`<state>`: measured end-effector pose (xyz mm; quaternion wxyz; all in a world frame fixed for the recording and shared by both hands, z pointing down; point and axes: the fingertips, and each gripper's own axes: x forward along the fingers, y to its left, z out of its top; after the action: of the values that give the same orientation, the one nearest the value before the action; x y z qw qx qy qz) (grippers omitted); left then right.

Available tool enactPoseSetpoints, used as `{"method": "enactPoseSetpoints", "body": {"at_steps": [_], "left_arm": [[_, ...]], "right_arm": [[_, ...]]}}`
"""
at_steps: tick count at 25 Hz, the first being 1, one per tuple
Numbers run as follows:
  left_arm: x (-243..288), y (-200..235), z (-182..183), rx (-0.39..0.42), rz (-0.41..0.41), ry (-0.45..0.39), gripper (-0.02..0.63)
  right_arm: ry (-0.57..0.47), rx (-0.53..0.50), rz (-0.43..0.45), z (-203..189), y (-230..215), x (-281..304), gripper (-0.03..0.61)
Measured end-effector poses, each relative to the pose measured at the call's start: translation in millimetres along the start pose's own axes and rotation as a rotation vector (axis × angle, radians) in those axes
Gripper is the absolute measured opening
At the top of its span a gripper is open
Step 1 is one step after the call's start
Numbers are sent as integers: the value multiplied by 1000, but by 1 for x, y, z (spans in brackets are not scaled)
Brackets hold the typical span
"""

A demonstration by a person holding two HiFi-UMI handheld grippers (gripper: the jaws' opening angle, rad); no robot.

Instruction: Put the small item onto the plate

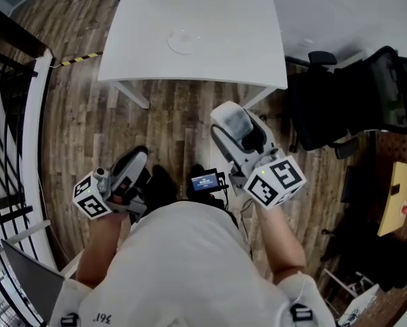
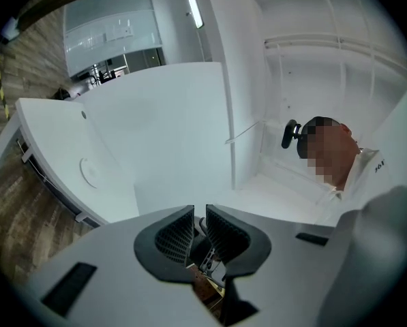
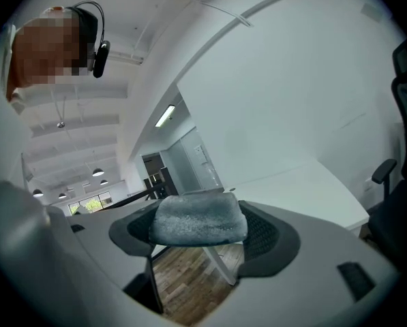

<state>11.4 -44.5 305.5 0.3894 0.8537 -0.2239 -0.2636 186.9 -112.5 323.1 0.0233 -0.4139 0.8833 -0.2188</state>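
Nearest, at the person's waist, the left gripper point(image 2: 200, 213) was held low on the left. Its jaws were closed down to a hairline slit and carried nothing. The right gripper point(image 3: 200, 231) was held a little farther forward on the right. Its jaws were clamped on the small item point(image 1: 238, 122), a pale grey, frosted-looking block that filled the span between the pads and stood proud of them. A small black device with a lit screen point(image 1: 204, 181) sat between the two arms.

Beyond the grippers lay a band of wooden floor point(image 1: 183, 125), bare from the person to the near edge of the tabletop point(image 1: 217, 12). That near edge ran left to right, with a white leg point(image 1: 131, 93) angled under each near corner. The item was well short of it, over the floor and not yet over the white surface.

The plate point(image 1: 183, 41), pale and almost the tabletop's own colour, lay near the middle of the tabletop, back from every edge and with white surface all round it.

To the right, a black office chair point(image 1: 353, 101) stood just beside the tabletop's near right corner. On the left, a black railing point(image 1: 5, 114) bordered the floor, and a strip of yellow-and-black tape point(image 1: 80, 58) lay by the left edge.
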Motion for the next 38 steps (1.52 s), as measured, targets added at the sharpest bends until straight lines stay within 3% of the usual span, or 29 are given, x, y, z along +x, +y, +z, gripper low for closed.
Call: {"method": "enactPoseSetpoints", "body": {"at_steps": [4, 9, 18, 23, 30, 38], "left_arm": [[-3, 21, 22, -7, 21, -9, 37], [1, 38, 52, -19, -16, 32, 37], [-21, 75, 108, 42, -32, 105, 37], [-15, 87, 112, 35, -49, 153, 91], [6, 104, 107, -2, -48, 221, 91], [29, 144, 109, 14, 48, 230, 91]], "right_arm": [[3, 0, -26, 1, -3, 22, 336], [-24, 12, -110, 7, -9, 44, 336], [-57, -18, -217, 15, 5, 97, 336], [-43, -35, -254, 15, -1, 113, 336], [14, -17, -225, 5, -32, 146, 336], [101, -15, -168, -3, -72, 198, 336]]}}
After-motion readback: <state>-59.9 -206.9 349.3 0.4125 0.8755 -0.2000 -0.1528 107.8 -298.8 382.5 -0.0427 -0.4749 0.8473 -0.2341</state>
